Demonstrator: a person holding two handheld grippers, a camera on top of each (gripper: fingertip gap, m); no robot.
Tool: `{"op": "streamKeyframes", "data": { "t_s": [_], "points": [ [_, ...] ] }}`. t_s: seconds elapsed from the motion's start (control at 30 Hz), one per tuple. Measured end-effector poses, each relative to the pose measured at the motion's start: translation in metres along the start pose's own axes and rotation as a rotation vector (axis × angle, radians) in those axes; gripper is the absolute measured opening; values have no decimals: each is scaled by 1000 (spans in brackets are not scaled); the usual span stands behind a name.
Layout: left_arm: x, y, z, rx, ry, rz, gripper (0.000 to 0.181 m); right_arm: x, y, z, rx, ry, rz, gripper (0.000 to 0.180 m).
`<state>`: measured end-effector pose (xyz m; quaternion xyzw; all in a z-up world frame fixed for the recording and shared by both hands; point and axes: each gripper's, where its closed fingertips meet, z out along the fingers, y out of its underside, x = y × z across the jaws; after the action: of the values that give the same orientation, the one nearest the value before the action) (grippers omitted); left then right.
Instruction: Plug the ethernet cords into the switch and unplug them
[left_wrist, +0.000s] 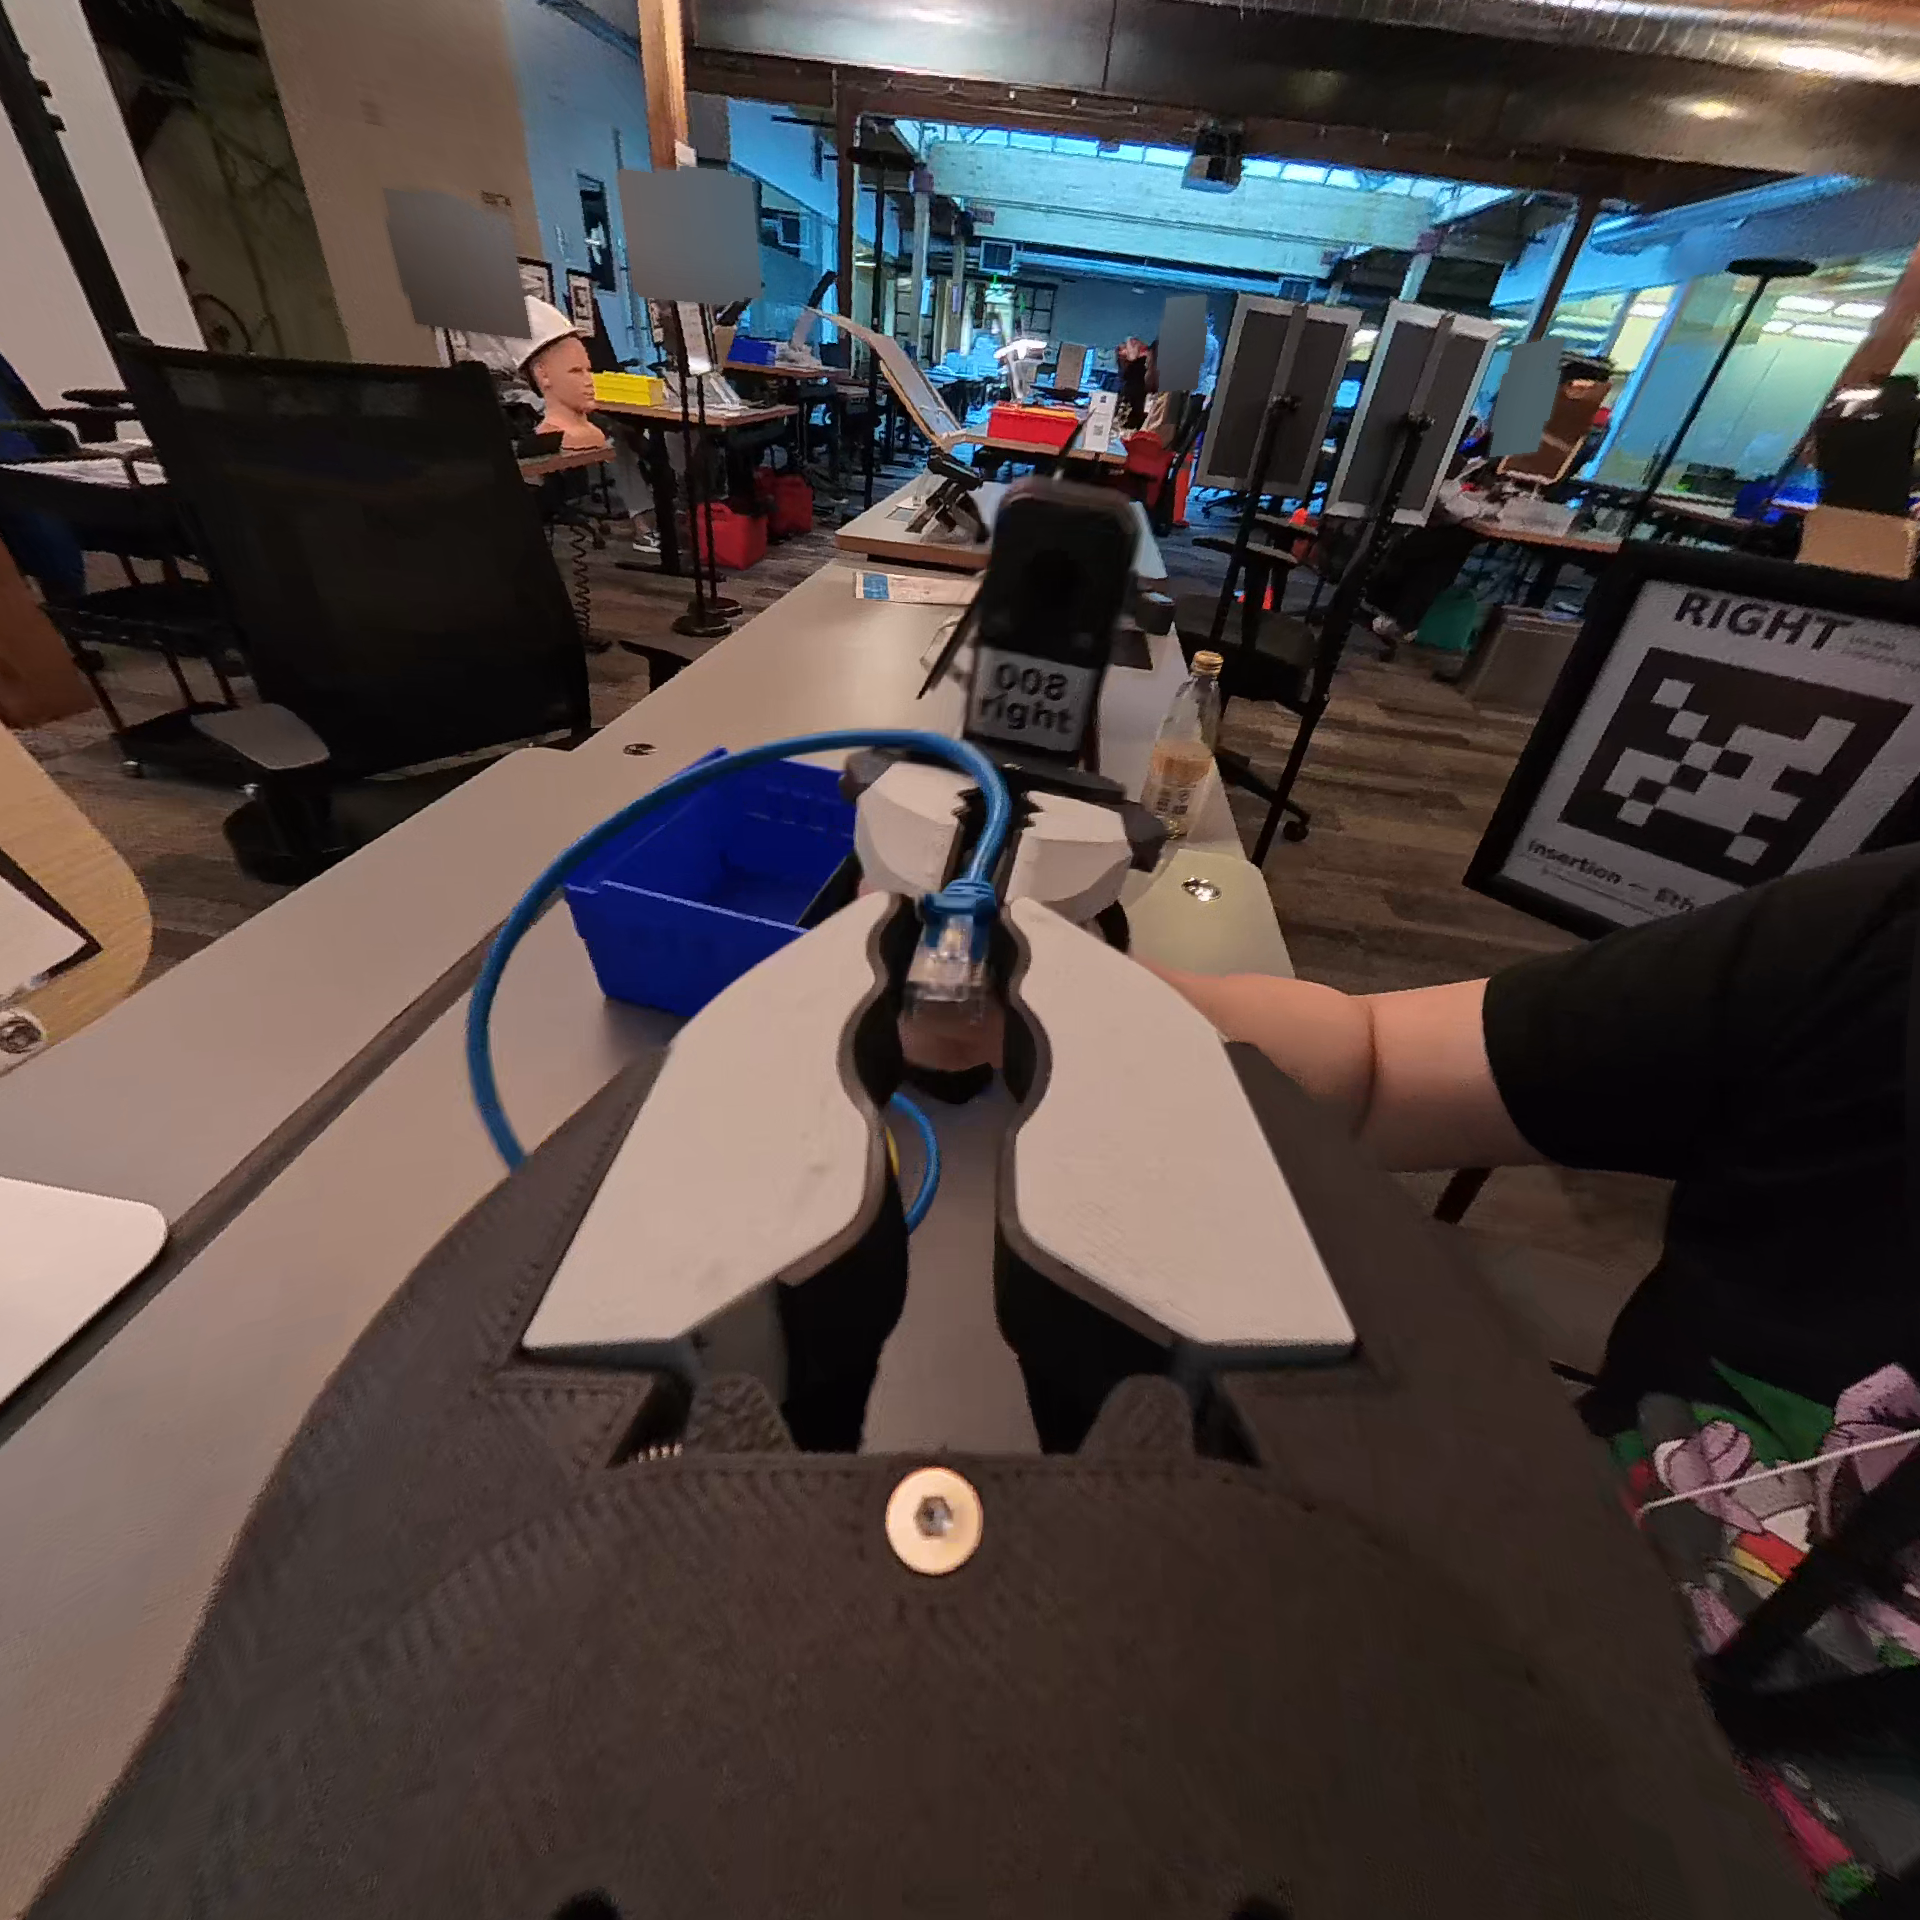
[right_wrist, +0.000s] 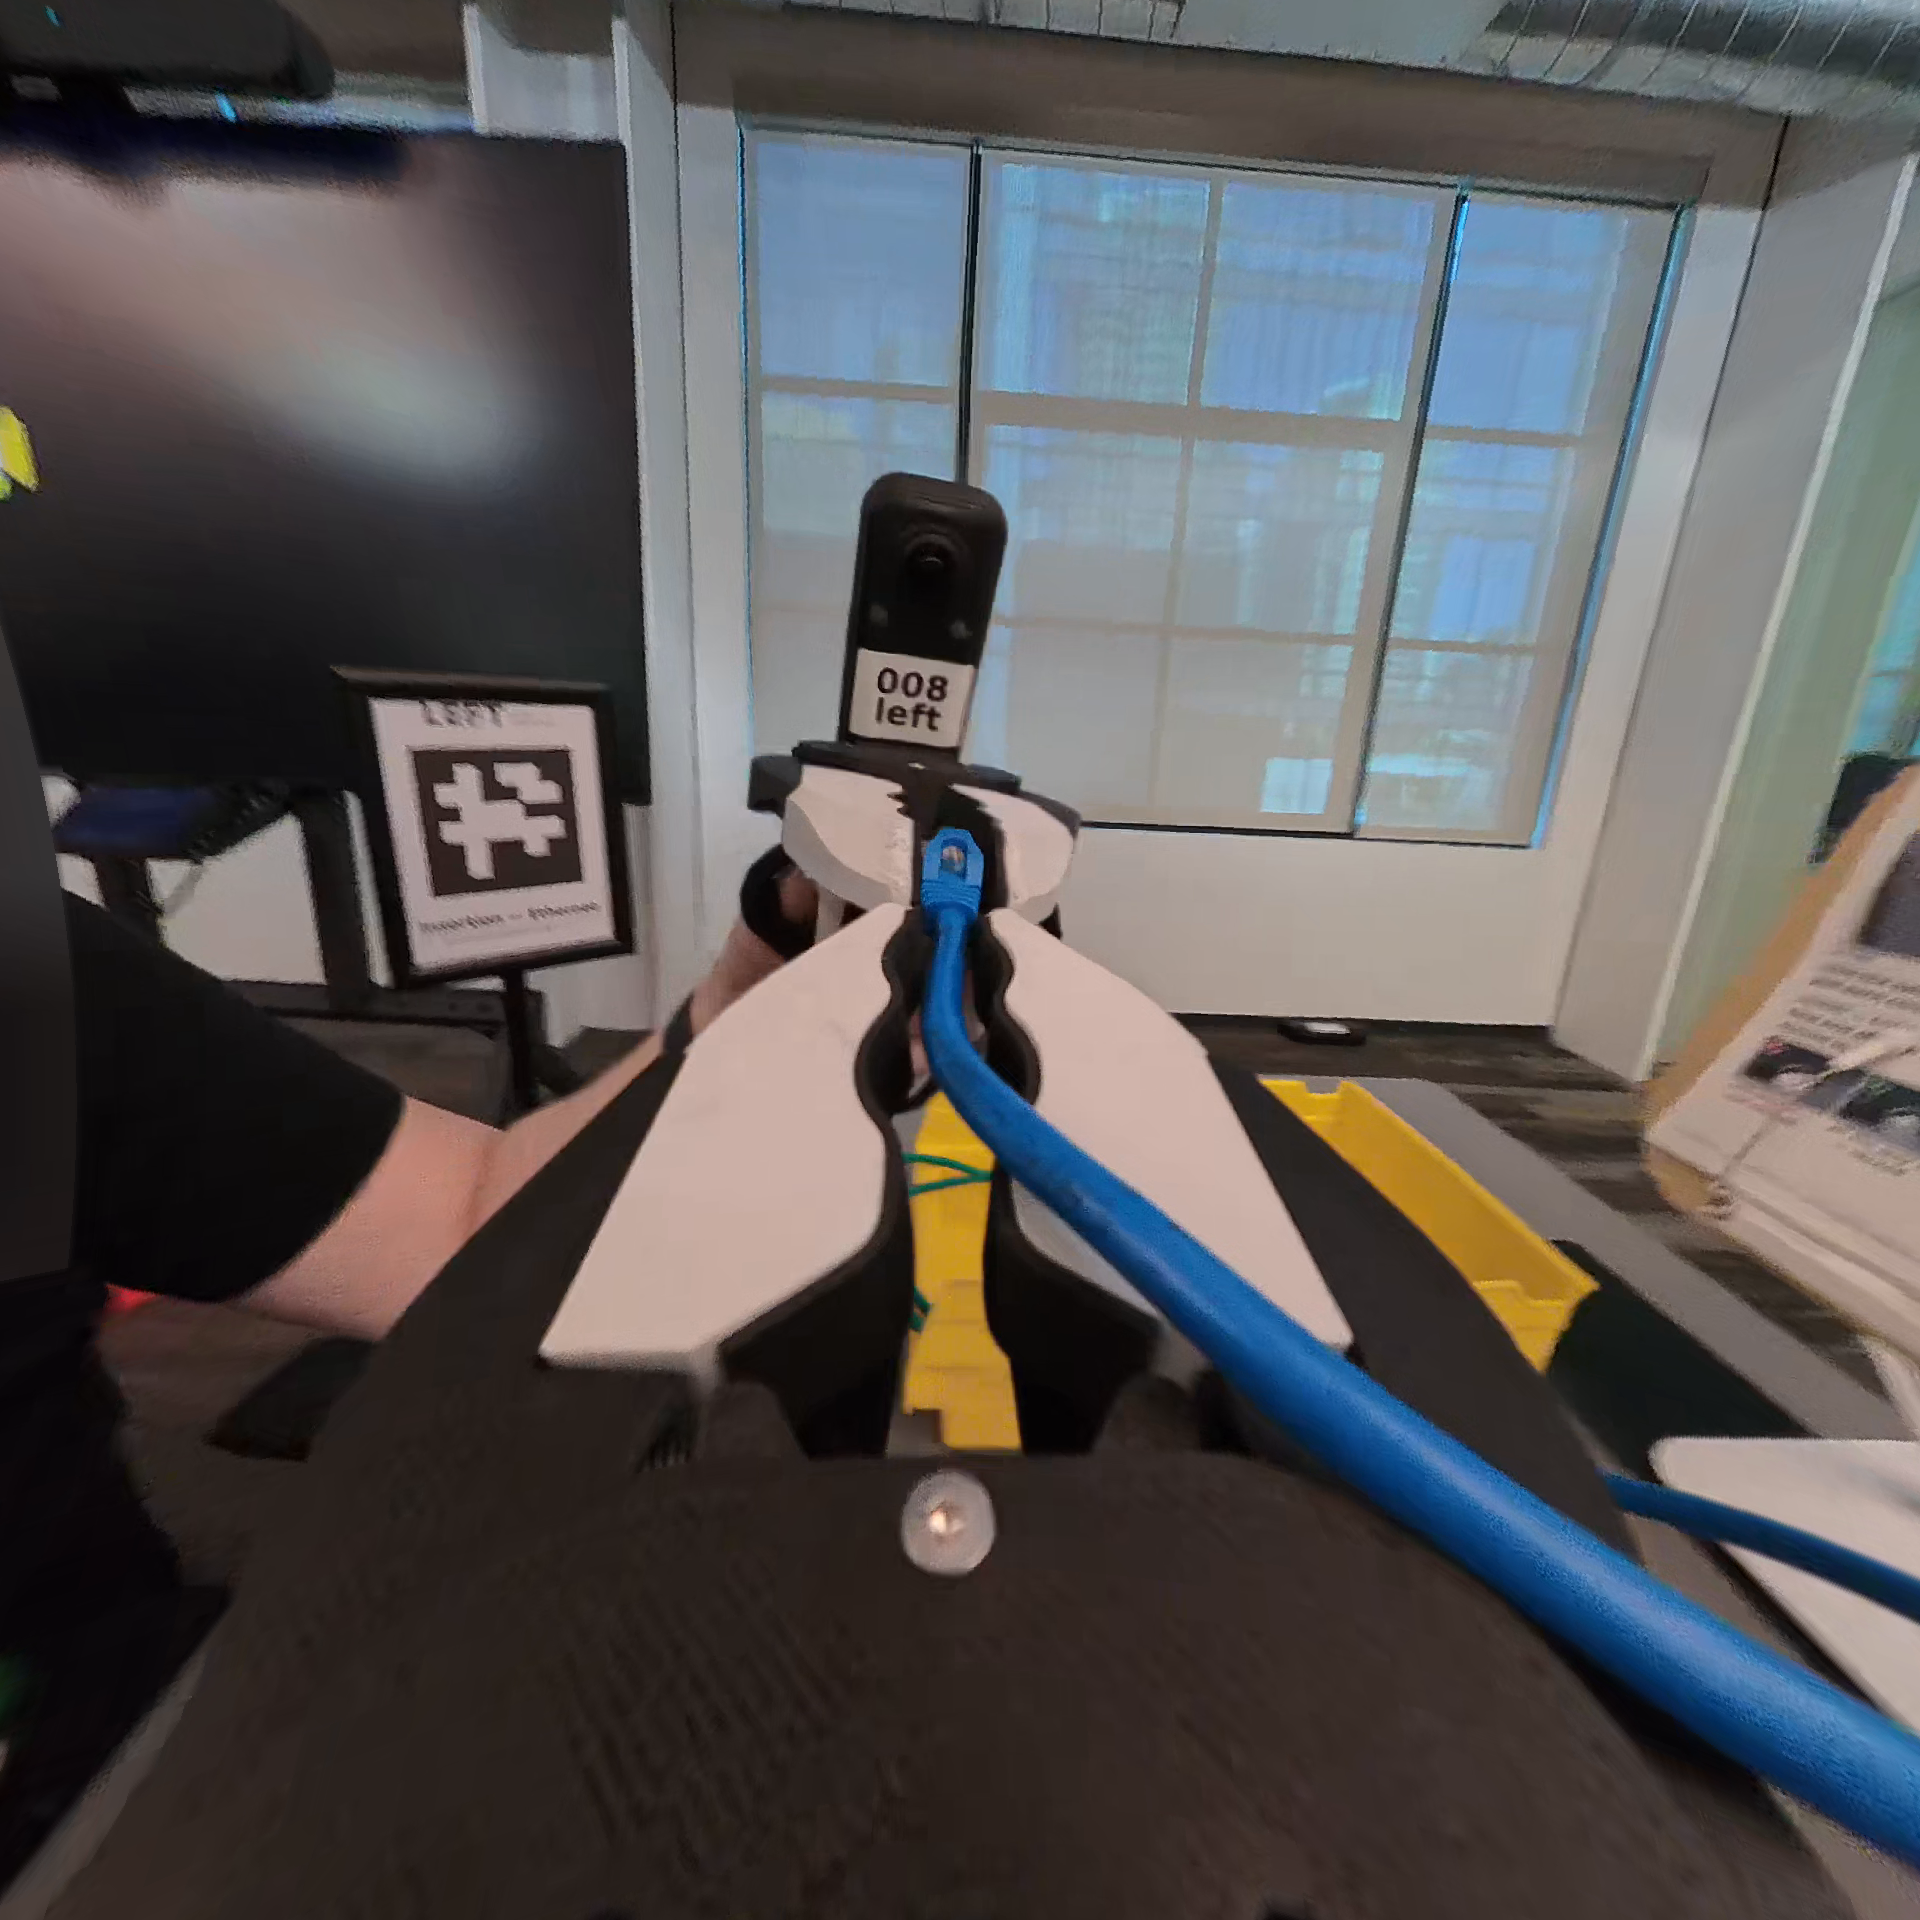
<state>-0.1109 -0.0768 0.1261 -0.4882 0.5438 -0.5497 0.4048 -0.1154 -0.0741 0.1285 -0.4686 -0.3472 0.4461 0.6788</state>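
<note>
Both tongs (left_wrist: 951, 935) (right_wrist: 951, 925) clamped, meeting tip to tip.

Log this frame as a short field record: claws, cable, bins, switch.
left claw: shut on the clear plug of the blue ethernet cable
right claw: shut on the cable just behind the plug's blue boot
claw layout: facing each other tip to tip, raised above the table
cable slack: loops to the left in the left wrist view, then passes under the left claw
blue bin: on the table beyond the left claw, looks empty
yellow bin: under the right claw; thin green wire inside
switch: not in view
</note>
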Motion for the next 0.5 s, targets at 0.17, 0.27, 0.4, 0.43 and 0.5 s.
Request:
{"op": "streamKeyframes", "data": {
  "t_s": [0.17,0.27,0.4,0.43,0.5],
  "points": [
    [-23,-1,-23,-45,-168,56,46,9,-14,-15,-46,140,-270,9],
    [-37,1,-34,-59,-267,54,48,10,-26,-25,-76,197,-415,9],
    [-45,24,-26,-149,-288,-26,49,12,-37,-36,-173,290,-614,9],
    [-54,38,-22,-206,-327,-56,49,10,-41,-38,-188,307,-656,9],
    [-77,76,-15,-352,-438,-110,49,7,-48,-43,-217,324,-703,9]
  ]
}}
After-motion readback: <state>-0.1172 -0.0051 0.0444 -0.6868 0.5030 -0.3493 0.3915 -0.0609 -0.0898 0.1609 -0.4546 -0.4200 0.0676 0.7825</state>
